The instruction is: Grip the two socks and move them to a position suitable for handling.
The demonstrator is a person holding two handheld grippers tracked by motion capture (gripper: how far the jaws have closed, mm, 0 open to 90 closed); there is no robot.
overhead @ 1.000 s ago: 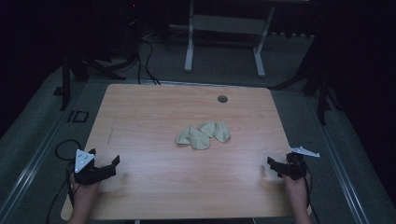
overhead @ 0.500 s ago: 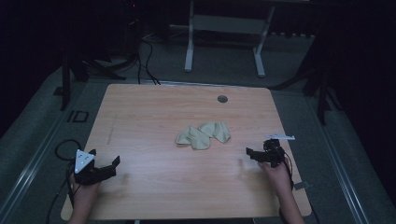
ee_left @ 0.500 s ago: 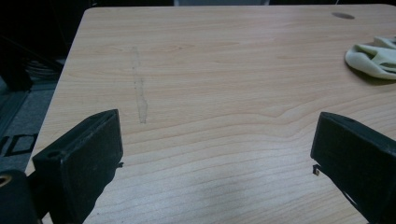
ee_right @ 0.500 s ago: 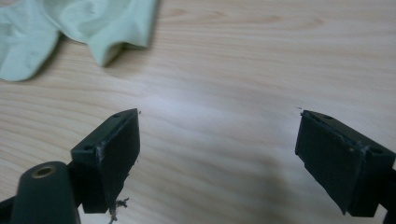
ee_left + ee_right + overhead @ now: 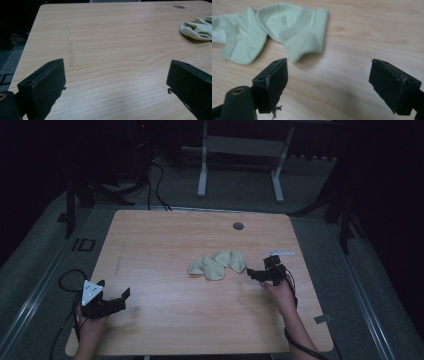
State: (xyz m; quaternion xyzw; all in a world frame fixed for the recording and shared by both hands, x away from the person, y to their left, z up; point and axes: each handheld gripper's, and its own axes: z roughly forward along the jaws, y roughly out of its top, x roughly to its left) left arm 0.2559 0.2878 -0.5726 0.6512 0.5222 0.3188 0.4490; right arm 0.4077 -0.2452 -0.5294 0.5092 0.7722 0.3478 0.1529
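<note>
Pale green socks [image 5: 218, 265] loose on wooden table [image 5: 165, 240]; right gripper [image 5: 256, 273] near them, jaws spread; left gripper [image 5: 116, 297] well apart, likewise released.

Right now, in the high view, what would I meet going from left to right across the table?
Left gripper, jaws open, near the front left edge → pale green socks crumpled around the middle of the table → right gripper, jaws open, just right of the socks.

dark room, grey floor [image 5: 45, 265], white stand [image 5: 240, 150]
</note>
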